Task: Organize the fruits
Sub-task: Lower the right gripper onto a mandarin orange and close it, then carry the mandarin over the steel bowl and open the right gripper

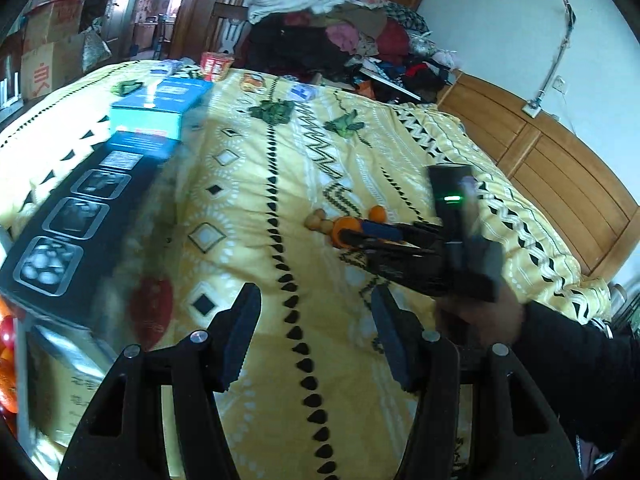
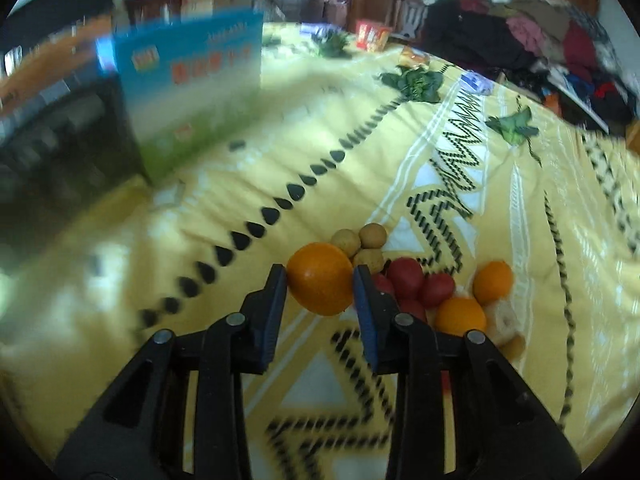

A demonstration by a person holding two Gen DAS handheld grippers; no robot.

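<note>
Your left gripper [image 1: 316, 332] hangs with its jaws apart over the yellow patterned bedspread [image 1: 248, 208].

Beyond it on the bedspread, your right gripper [image 1: 344, 238] has an orange [image 1: 343, 227] between its fingers, a second orange [image 1: 377, 213] and small tan fruits [image 1: 318, 219] beside it. Left of those fruits lies a long black box [image 1: 76, 224], a blue box [image 1: 160, 110] at its far end.

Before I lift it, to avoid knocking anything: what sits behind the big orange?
Three small tan fruits cluster right behind the big orange, the nearest apparently touching it. The orange hides their lower parts and the bedspread between.
</note>
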